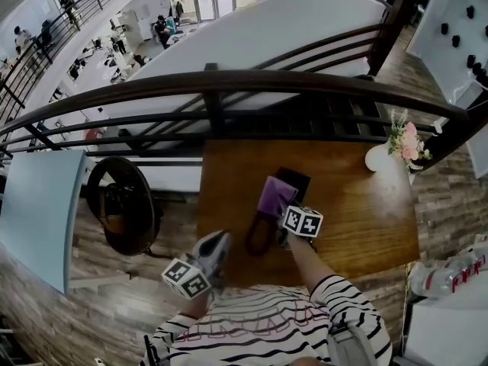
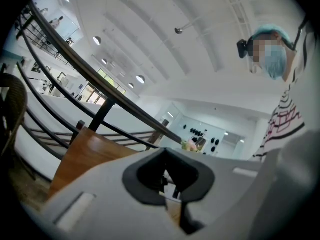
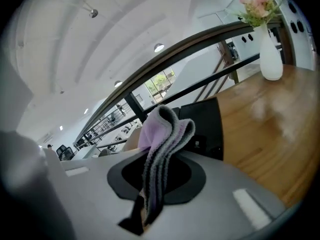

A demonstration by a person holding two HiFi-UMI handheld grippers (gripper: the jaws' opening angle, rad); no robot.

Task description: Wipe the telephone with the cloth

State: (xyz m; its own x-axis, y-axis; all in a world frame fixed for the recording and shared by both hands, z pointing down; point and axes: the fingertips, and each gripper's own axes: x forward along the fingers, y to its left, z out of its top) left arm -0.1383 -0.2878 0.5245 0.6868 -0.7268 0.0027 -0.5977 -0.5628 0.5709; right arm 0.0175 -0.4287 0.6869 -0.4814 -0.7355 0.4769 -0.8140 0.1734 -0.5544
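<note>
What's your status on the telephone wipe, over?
Left gripper shut, empty, near table edge. Right gripper shut on cloth, at telephone. Vase stands apart, far corner.

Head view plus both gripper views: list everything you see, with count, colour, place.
table: 1, brown wood, centre, against the railing
telephone: 1, black, on the table
cloth: 1, purple and grey, by the telephone
vase: 1, white, table's far right corner
flowers: 1 bunch, pink, in the vase
chair: 1, dark wicker, left of the table
railing: 1, dark, beyond the table
bottles: at least 2, clear with red labels, lower right
left gripper: 1, grey, jaws together, empty
right gripper: 1, grey, shut on the cloth
</note>
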